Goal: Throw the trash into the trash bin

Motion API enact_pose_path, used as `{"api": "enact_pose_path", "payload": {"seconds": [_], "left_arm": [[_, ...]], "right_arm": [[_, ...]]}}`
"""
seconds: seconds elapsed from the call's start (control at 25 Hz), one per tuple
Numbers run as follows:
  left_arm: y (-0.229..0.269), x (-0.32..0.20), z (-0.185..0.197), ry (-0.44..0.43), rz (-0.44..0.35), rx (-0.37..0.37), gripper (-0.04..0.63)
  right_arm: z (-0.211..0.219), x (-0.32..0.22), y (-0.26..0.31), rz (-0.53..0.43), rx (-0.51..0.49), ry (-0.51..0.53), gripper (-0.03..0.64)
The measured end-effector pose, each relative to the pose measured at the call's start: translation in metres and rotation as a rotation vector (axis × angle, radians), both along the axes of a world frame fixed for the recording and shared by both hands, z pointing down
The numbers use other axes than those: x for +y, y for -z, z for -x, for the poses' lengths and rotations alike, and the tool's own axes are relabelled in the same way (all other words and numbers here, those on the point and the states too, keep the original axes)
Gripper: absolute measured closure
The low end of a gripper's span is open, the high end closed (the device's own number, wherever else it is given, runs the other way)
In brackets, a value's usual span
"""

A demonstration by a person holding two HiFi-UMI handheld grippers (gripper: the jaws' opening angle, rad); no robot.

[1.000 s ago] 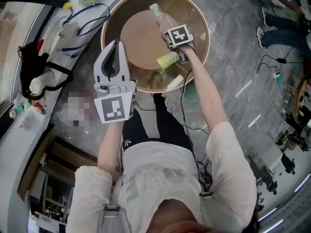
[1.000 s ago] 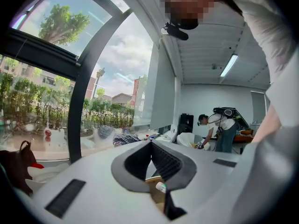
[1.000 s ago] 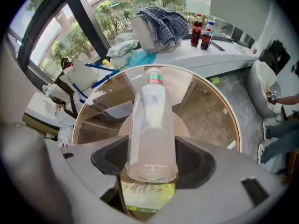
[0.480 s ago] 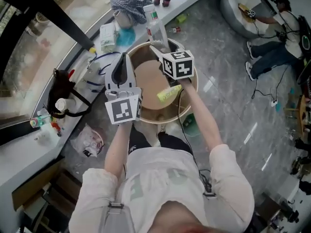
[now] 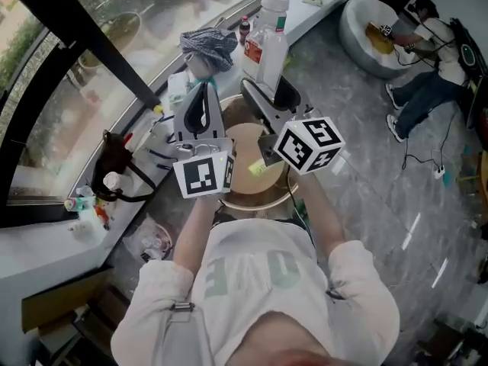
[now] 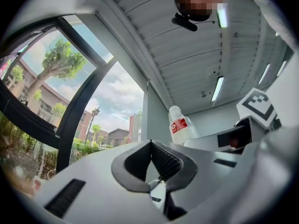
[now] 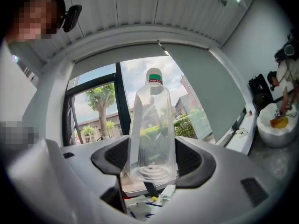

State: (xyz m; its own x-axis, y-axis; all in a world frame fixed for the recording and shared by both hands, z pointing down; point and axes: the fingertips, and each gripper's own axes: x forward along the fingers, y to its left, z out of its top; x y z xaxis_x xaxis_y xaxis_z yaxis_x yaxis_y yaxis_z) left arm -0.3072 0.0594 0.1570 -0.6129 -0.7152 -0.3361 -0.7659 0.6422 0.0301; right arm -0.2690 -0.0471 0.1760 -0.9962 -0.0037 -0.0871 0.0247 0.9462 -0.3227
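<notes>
My right gripper is shut on the base of a clear plastic bottle with a white cap and a red label. It holds the bottle high, cap pointing away from me toward the window. The bottle also shows in the left gripper view. My left gripper hangs beside it on the left, shut and empty. Below both stands a round brown tub with a yellow wrapper lying inside.
A window ledge runs along the left, cluttered with a grey cloth bundle, a black bag and small bottles. A plastic bag lies on the grey floor. A person sits at the upper right beside a white beanbag.
Both grippers have risen well above the tub. The right one lifted the bottle out of the tub and swung from pointing down to level. The left stayed shut.
</notes>
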Motion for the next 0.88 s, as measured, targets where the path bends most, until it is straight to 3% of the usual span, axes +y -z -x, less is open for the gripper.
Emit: {"api": "enact_pose_path", "payload": {"seconds": [0.28, 0.52, 0.76, 0.88], "left_arm": [[0.009, -0.024, -0.015, -0.058, -0.003, -0.011, 0.584], [-0.012, -0.072, -0.043, -0.188, 0.052, 0.008, 0.583], [-0.063, -0.169, -0.115, -0.426, 0.131, 0.063, 0.583], [-0.102, -0.212, -0.173, -0.573, 0.191, 0.092, 0.584]], "right_arm": [[-0.024, -0.019, 0.011, -0.047, -0.018, -0.059, 0.318], [-0.062, -0.060, -0.012, -0.019, 0.000, -0.190, 0.318], [-0.160, -0.146, -0.059, 0.000, 0.088, -0.437, 0.318], [-0.241, -0.181, -0.100, 0.030, 0.179, -0.597, 0.318]]}}
